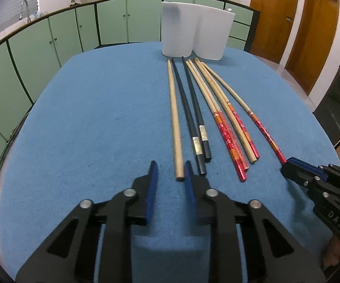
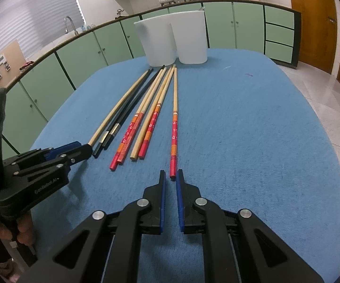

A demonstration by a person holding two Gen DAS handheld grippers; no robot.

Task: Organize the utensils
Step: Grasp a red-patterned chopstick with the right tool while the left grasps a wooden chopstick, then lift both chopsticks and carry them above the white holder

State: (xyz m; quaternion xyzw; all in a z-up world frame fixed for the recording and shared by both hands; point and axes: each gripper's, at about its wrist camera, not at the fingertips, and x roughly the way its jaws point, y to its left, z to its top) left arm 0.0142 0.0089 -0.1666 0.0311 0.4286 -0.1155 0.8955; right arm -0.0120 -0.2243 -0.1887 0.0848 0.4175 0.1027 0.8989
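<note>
Blue cloth table (image 1: 87,118): chopsticks lie loose before 2 white holders (image 1: 193,30). Left gripper (image 1: 171,172), jaws spread, nears the plain chopstick (image 1: 175,122); right gripper (image 2: 170,176), jaws slightly parted, lines up the lone red-handled one (image 2: 174,136). Approach step; next, close and lift.

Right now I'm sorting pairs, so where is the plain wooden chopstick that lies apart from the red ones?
The plain wooden chopstick lies leftmost in the row on the blue table, beside the black chopsticks, its near end by the left gripper.
</note>
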